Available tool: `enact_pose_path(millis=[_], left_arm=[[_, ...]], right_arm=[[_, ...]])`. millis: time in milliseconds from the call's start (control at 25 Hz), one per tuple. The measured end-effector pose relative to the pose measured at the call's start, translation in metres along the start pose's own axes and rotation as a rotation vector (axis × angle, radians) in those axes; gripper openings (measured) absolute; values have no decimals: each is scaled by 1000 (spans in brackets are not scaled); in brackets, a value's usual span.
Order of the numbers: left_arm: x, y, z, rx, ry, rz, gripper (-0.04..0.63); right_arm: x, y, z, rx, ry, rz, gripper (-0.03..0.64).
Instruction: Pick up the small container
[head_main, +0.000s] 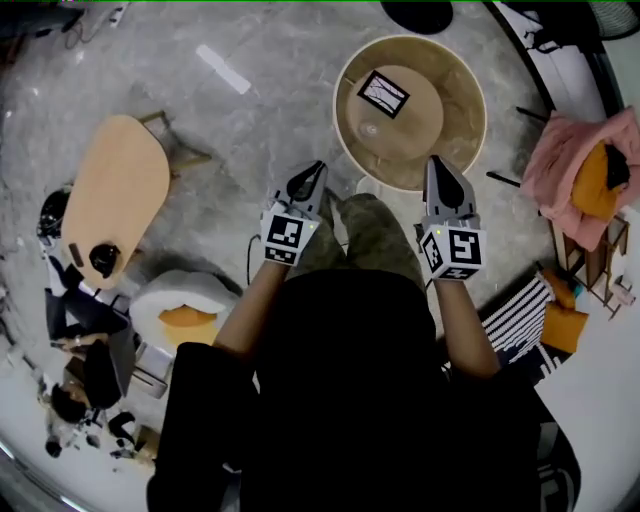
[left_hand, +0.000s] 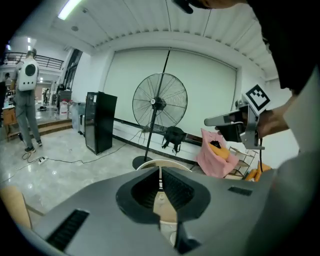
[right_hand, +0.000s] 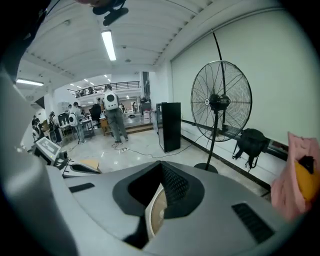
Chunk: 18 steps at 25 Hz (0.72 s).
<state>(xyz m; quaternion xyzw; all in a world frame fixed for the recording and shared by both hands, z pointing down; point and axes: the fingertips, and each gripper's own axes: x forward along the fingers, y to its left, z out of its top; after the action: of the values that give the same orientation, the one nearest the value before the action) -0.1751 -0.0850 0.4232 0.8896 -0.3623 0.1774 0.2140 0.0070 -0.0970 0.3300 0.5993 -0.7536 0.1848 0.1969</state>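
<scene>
Small container (head_main: 368, 130) sits on the round wooden table (head_main: 465, 110) near a marker card (head_main: 383, 93). Left gripper (head_main: 318, 170) and right gripper (head_main: 435, 163) hover at its near edge, jaws closed, empty.

My own torso (head_main: 350, 400) blocks the floor (head_main: 250, 130) from 5 to 7 o'clock in the head view. The round table (head_main: 466, 100) loses its 5 o'clock rim behind the right gripper (head_main: 434, 162). A small round thing (head_main: 368, 130) on it is too tiny for me to name. In the right gripper view the pink bag (right_hand: 286, 192) is cut off at 3 o'clock.
</scene>
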Motion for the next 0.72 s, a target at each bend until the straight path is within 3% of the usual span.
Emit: enact_pose_path(millis=[120,360,560,720], left_arm=[[32,-2,-26,13,32,-24,31],[90,-4,-82,-31,76,-34,31],[149,-10,-134,-13,104,-71,31],[191,-6,-177,46,128,-103,34]], right_arm=[[18,-13,-30,6,24,-1,21],[65,-35,-121,39,116,0,21],[99,-48,-172,50,156,22,21],[117,-53,-206,46,166,43,21]])
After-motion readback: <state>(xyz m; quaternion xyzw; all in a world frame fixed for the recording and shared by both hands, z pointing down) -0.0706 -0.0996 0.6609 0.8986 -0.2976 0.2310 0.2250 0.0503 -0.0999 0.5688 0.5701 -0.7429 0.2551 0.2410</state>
